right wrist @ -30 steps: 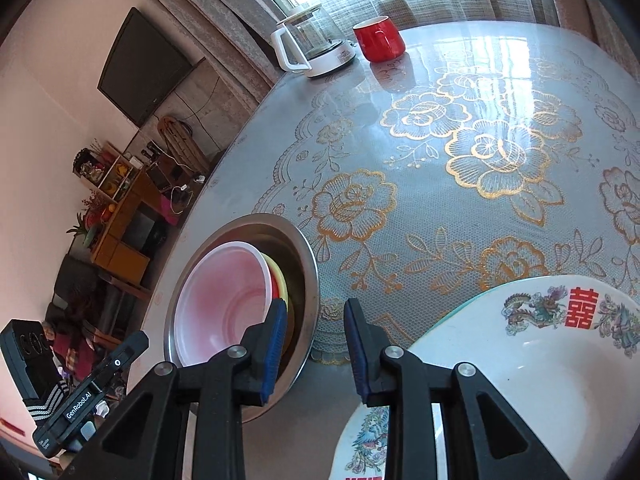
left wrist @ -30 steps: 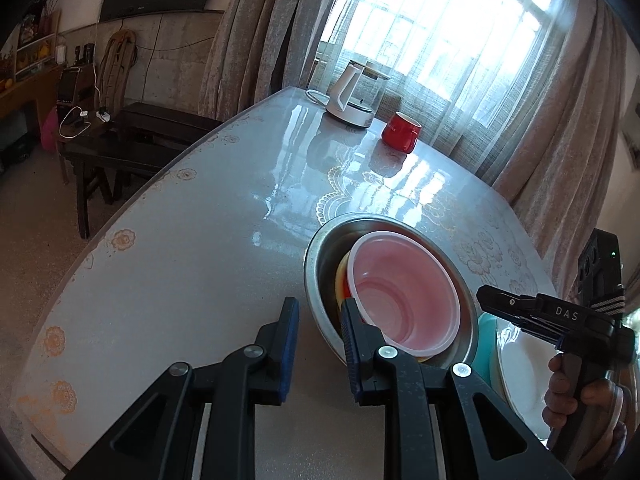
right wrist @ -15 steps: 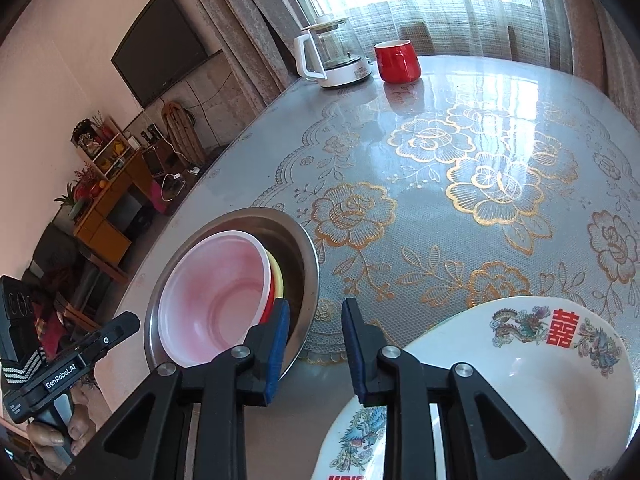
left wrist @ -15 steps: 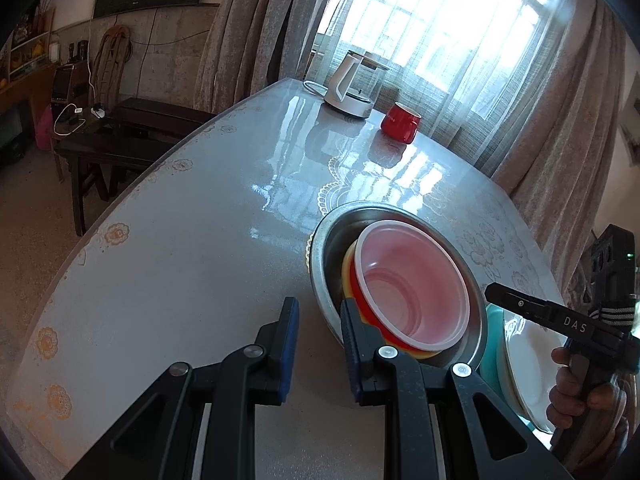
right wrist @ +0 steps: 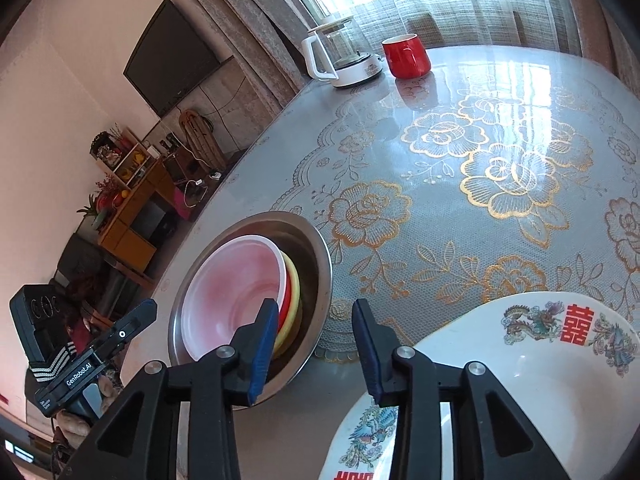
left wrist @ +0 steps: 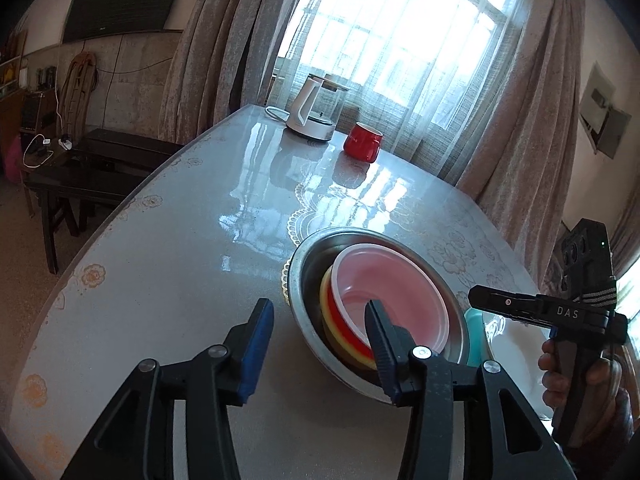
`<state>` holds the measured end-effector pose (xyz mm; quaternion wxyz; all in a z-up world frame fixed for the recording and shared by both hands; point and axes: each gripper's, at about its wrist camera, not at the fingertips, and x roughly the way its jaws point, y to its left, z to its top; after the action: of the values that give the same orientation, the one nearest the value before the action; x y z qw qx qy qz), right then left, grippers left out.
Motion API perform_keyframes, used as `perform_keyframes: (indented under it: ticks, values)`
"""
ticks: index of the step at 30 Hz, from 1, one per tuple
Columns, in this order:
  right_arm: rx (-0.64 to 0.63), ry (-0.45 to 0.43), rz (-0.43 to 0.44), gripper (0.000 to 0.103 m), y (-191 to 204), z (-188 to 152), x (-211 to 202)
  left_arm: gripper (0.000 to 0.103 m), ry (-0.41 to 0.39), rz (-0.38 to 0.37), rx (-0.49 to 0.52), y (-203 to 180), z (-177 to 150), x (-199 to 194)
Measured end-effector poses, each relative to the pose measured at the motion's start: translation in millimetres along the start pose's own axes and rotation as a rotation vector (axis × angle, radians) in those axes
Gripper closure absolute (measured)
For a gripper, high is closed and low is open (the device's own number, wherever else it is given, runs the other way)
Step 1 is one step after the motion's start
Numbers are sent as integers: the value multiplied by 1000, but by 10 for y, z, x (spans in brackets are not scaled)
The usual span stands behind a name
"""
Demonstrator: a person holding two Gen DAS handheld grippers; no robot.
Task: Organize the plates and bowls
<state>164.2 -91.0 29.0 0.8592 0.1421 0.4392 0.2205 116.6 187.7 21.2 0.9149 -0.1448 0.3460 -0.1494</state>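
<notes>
Resting on the table (left wrist: 168,280): steel basin (left wrist: 308,280) holding nested pink bowl (left wrist: 392,292) over red and yellow bowls. Decorated plate (right wrist: 520,380) at 3 o'clock of it. Left hand-held gripper (left wrist: 318,344) and right hand-held gripper (right wrist: 316,340): jaws just opened, half-spread, holding nothing.

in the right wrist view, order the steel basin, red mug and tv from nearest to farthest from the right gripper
1. Steel basin: just left of the right gripper, its rim by the left finger.
2. Red mug: far end of the table, beside the kettle.
3. TV: on the wall beyond the table, upper left.
</notes>
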Motion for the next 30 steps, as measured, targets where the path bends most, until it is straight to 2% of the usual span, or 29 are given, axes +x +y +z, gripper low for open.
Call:
perform_keyframes:
  ticks: [1, 2, 3, 7, 10, 12, 16, 20, 23, 27, 30]
  values:
    - [-15, 1, 18, 53, 17, -5, 1, 53, 7, -15, -15, 38, 3, -7]
    - [-23, 0, 28, 44, 30, -7, 0, 53, 15, -21, -38, 79, 2, -8]
    - [-27, -9, 28, 41, 45, -11, -10, 53, 27, -22, -61, 124, 9, -4]
    - [-29, -6, 43, 41, 57, 3, -27, 53, 67, -54, -151, 293, 19, 17]
    - [36, 1, 82, 42, -51, 29, -21, 55, 88, -58, -142, 307, 11, 36]
    - [75, 3, 98, 46, -133, 49, -13, 55, 98, -67, -125, 285, 11, 55]
    - [112, 33, 41, 46, -213, 67, 41, 56, 110, -85, -117, 290, 49, 136]
    - [148, 57, 33, 47, -270, 83, 109, 61, 110, -121, -142, 339, 102, 220]
    - [134, 68, -19, 54, -253, 106, 144, 61, 118, -119, -163, 367, 132, 267]
    - [75, 79, -55, 74, -166, 152, 185, 61, 128, -117, -147, 348, 158, 288]
    - [31, 107, -68, 77, -89, 171, 237, 62, 143, -122, -132, 324, 166, 315]
